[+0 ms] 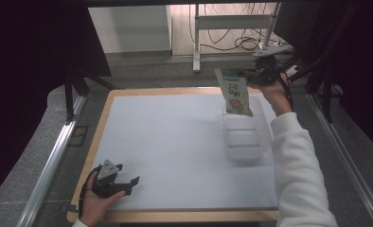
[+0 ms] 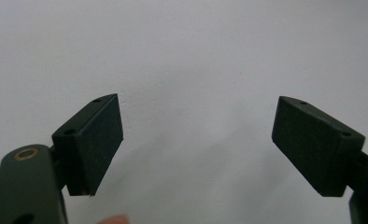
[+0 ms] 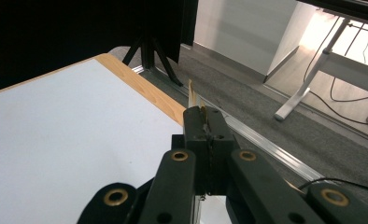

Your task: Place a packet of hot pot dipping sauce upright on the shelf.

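Right gripper raised at the far right of the white surface, fingers pressed together on the top edge of a flat green printed pouch hanging above the clear rectangular plastic container. Left gripper resting at the near left corner, fingers spread wide, nothing between them.

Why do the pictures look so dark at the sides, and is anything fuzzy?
High view: black curtains darken both sides, while the white table is evenly lit; the snack packet looks slightly soft. Left gripper view: the pads are fairly sharp and the table behind shows plain white. Right gripper view: the jaws close up look blurry, and bright light washes out the far floor.
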